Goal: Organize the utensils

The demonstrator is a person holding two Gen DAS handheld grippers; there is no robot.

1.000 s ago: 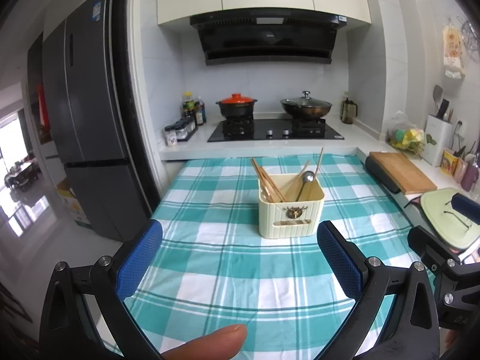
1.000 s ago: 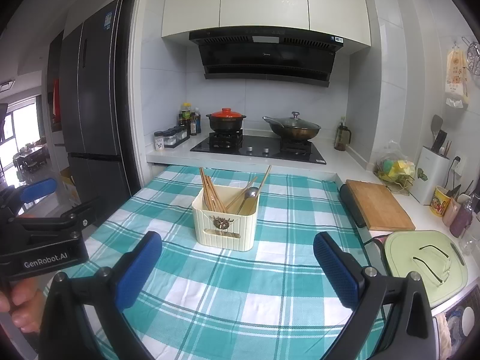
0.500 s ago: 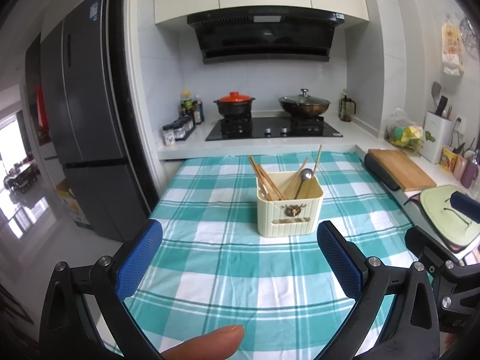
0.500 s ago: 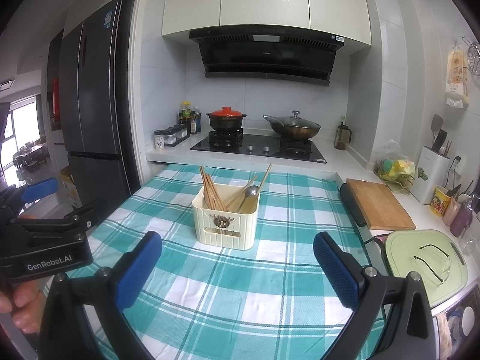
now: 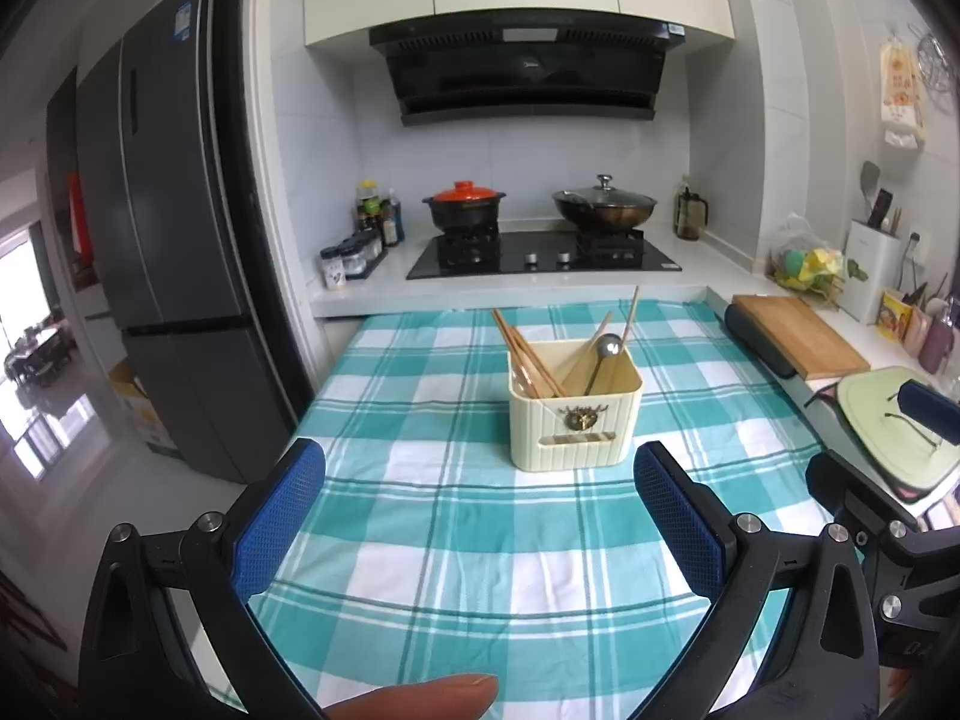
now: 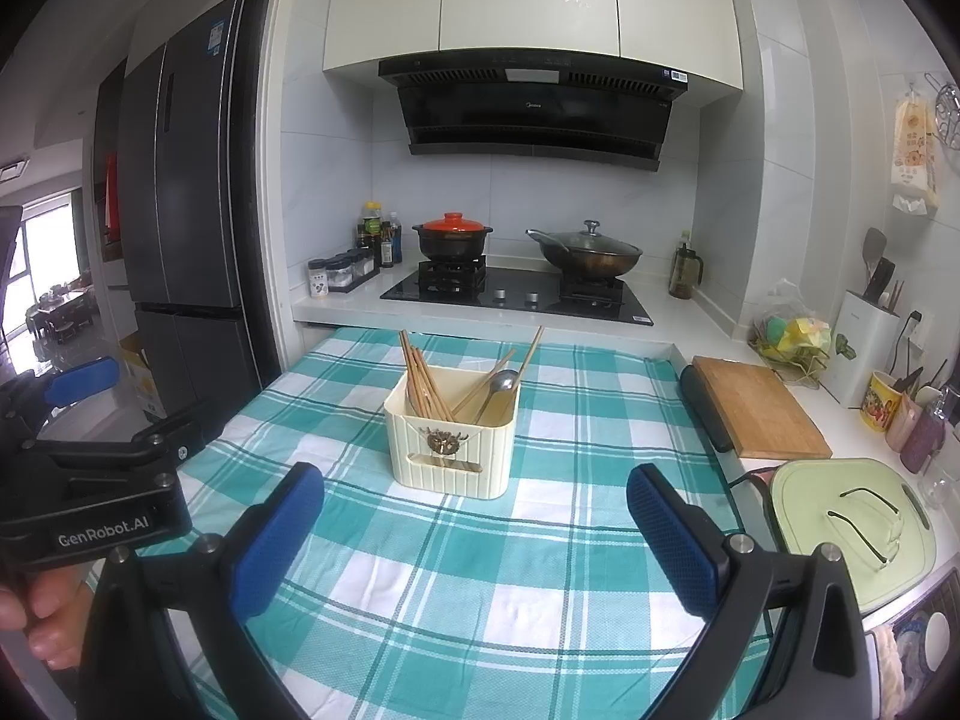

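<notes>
While both tools are held back, the utensils stand gathered in their holder.
Left gripper [image 5: 479,501] and right gripper [image 6: 475,513] are spread wide, empty; between them, on the teal checked tablecloth [image 6: 540,588], the cream ribbed plastic caddy [image 6: 451,444] holds wooden chopsticks [image 6: 420,381] and a steel spoon [image 6: 501,387] upright, seemingly sorted.

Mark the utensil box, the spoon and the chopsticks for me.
utensil box [image 6: 450,456]: right wrist view, front wall.
spoon [image 6: 506,381]: right wrist view, bowl.
chopsticks [image 5: 528,354]: left wrist view, middle of the bundle.
</notes>
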